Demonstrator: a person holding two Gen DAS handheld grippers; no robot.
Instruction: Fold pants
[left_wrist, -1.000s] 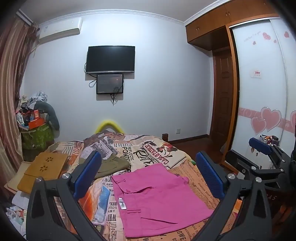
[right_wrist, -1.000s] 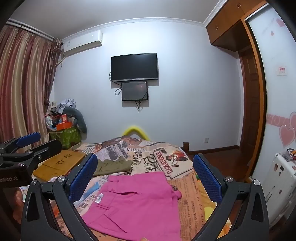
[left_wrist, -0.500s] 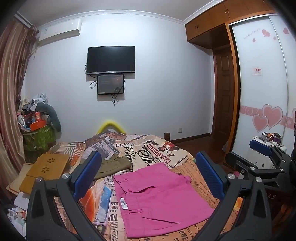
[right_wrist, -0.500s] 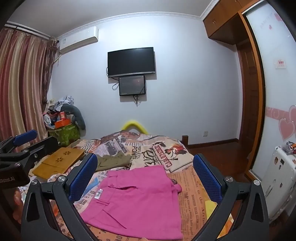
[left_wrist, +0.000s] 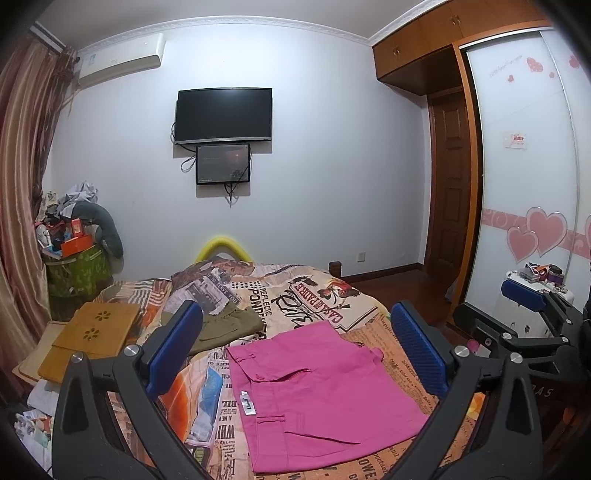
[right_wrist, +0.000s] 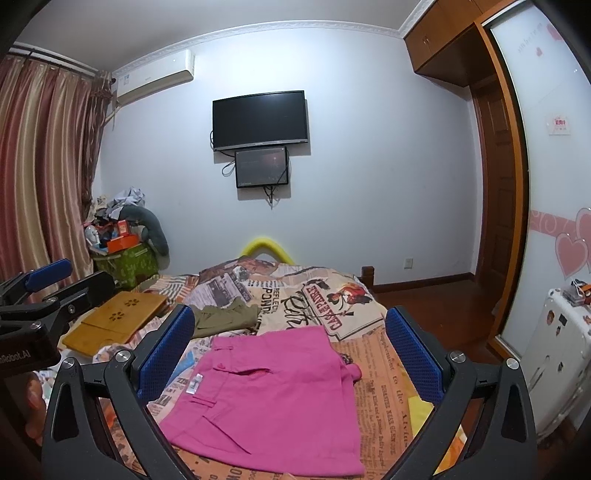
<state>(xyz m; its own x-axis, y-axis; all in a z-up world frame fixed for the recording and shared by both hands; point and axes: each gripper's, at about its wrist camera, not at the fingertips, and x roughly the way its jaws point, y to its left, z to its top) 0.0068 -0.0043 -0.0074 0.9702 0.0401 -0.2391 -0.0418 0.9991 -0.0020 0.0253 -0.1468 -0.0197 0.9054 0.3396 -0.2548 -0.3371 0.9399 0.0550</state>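
We hold the left tool (left_wrist: 295, 350) with its blue-padded fingers (left_wrist: 173, 347) spread wide and nothing between them. The right tool (right_wrist: 290, 354) is spread just as wide and also holds nothing. Both hang above the near end of the bed, clear of the cloth.

Framed between the fingers of each tool lie the pink pants (left_wrist: 321, 395), folded into a flat, roughly square bundle on the newspaper-print bedspread (left_wrist: 317, 295). In the left wrist view the bundle sits below and a little right of the tool's middle; in the right wrist view it lies (right_wrist: 273, 398) below and slightly left of the middle. A small white label (left_wrist: 246, 398) shows near the bundle's left edge.

From the left wrist view we see the right tool off to the right side (left_wrist: 524, 317); from the right wrist view the left tool shows at the left edge (right_wrist: 48, 295).

Beyond the pink bundle, an olive-green garment (left_wrist: 225, 325) rests on the bedspread, apart from it. Farther left lies a wooden lap tray (left_wrist: 92, 336). On the far wall hangs a dark television (left_wrist: 224, 115).
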